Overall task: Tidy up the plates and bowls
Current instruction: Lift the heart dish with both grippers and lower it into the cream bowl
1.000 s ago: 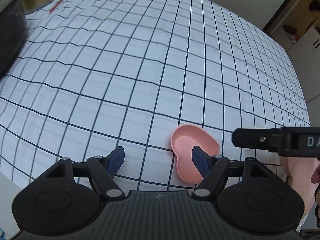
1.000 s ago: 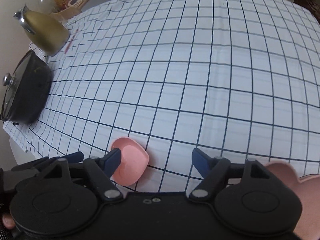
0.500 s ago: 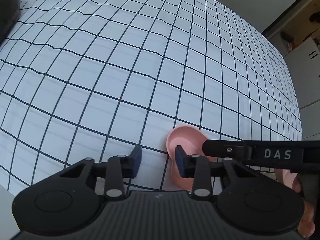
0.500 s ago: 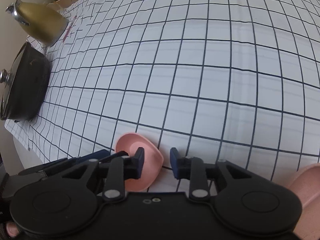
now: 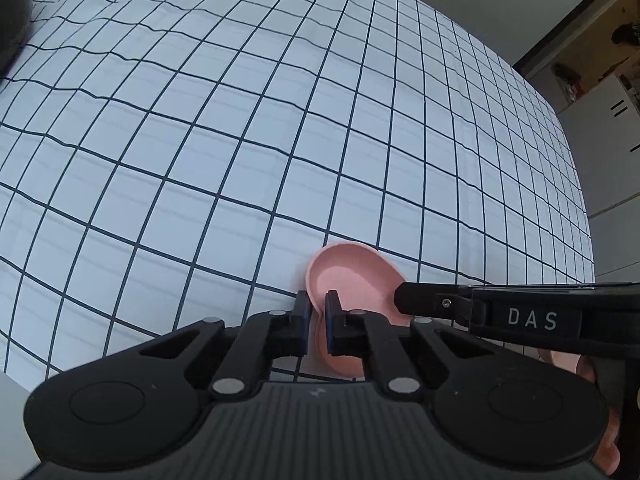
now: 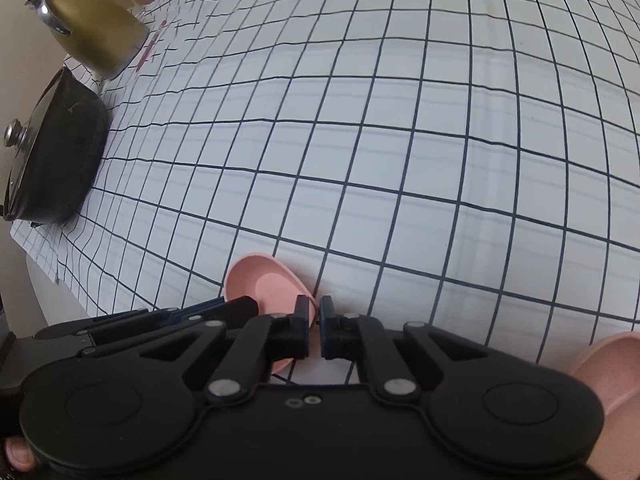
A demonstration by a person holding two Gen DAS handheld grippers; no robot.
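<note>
A small pink heart-shaped dish point(image 5: 352, 278) lies on the checked tablecloth, close in front of both grippers. In the left wrist view my left gripper point(image 5: 316, 306) is shut, with the dish's left rim pinched between its blue pads. The right gripper's black fingers point(image 5: 424, 302) reach in from the right onto the dish's other side. The right wrist view shows the same dish point(image 6: 264, 280), with my right gripper point(image 6: 314, 310) shut at its right edge. The left gripper's fingers point(image 6: 208, 314) lie over the dish's left side.
A second pink dish point(image 6: 608, 364) sits at the lower right. A black lidded pot point(image 6: 52, 152) and a gold kettle point(image 6: 96, 36) stand along the table's left edge. The checked cloth point(image 6: 400, 120) stretches away ahead.
Both grippers went from wide open to shut, and both views drew a little closer to the pink dish, whose rims now sit between the pads.
</note>
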